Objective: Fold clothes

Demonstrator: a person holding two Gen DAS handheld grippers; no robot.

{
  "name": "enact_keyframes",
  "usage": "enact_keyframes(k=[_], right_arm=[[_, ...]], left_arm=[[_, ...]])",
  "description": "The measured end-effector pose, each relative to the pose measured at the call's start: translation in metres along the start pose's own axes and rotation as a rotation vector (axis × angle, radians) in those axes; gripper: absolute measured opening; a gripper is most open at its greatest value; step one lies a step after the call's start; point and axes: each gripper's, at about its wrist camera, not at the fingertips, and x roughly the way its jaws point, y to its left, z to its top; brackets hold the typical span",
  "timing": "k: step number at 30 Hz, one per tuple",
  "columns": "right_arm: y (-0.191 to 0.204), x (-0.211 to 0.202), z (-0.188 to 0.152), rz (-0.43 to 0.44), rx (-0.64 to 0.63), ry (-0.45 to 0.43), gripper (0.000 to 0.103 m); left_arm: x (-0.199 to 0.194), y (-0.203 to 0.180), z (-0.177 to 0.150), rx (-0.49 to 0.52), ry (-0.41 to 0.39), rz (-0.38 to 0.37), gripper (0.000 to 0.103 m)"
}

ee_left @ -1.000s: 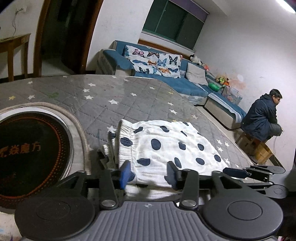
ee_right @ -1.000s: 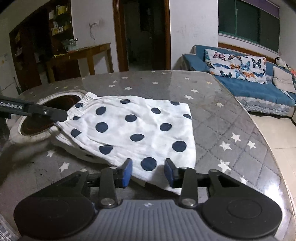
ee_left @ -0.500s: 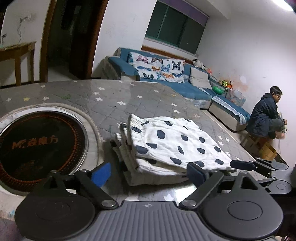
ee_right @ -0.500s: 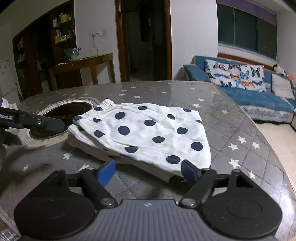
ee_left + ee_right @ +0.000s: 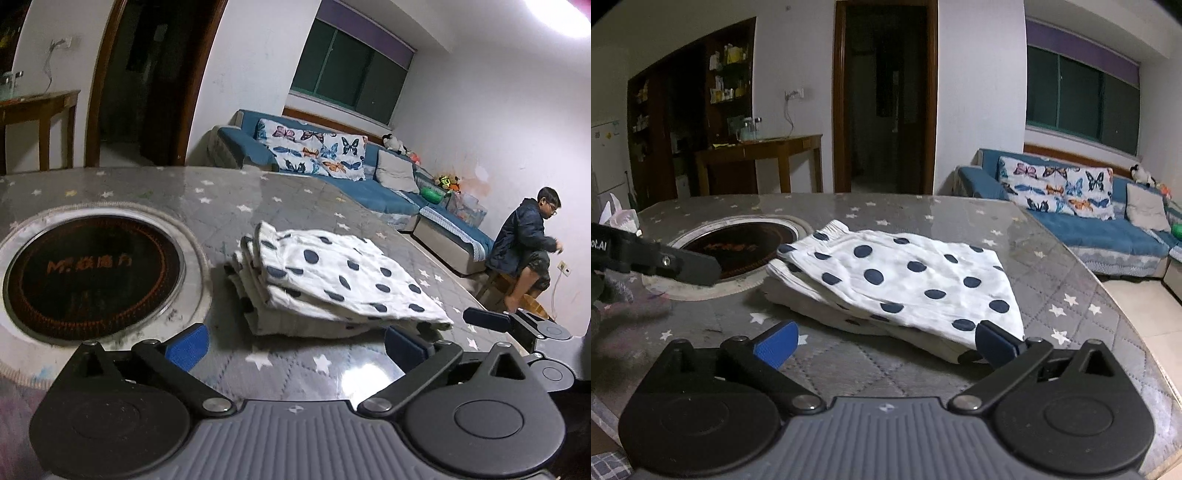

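Note:
A white garment with dark blue dots [image 5: 332, 280] [image 5: 905, 280] lies folded in a flat stack on the grey star-patterned table [image 5: 229, 206] [image 5: 960, 210]. My left gripper [image 5: 295, 347] hovers just short of the stack's near edge, open wide, nothing between its blue pads. My right gripper [image 5: 886, 345] is open too, held back from the stack's near corner; its right finger [image 5: 997, 345] is close to the cloth edge. The other gripper shows at each view's side: the right one [image 5: 517, 325] and the left one [image 5: 665, 260].
A round dark cooktop [image 5: 92, 273] [image 5: 746, 247] is set into the table left of the stack. A blue sofa [image 5: 332, 177] with butterfly cushions stands beyond the table. A person [image 5: 528, 243] sits on a low stool at the far right. A wooden side table [image 5: 764, 158] stands by the doorway.
Both grippers have let go of the garment, opened wide and drawn back. The garment now rests as a folded stack on the table.

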Motion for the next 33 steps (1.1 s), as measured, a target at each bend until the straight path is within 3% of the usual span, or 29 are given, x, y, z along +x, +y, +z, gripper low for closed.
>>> enact_keyframes(k=[9, 20, 33], right_arm=[[0.017, 0.0, 0.0, 0.015, -0.008, -0.006, 0.103], [0.032, 0.013, 0.003, -0.023, 0.072, 0.051, 0.103], [0.052, 0.028, 0.012, -0.119, 0.107, 0.088, 0.103]], left_arm=[[-0.008, 0.006, -0.008, -0.02, -0.001, 0.022, 0.103], [-0.004, 0.021, 0.001, 0.049, 0.017, 0.035, 0.103], [0.01, 0.036, 0.017, 0.118, 0.053, -0.018, 0.103]])
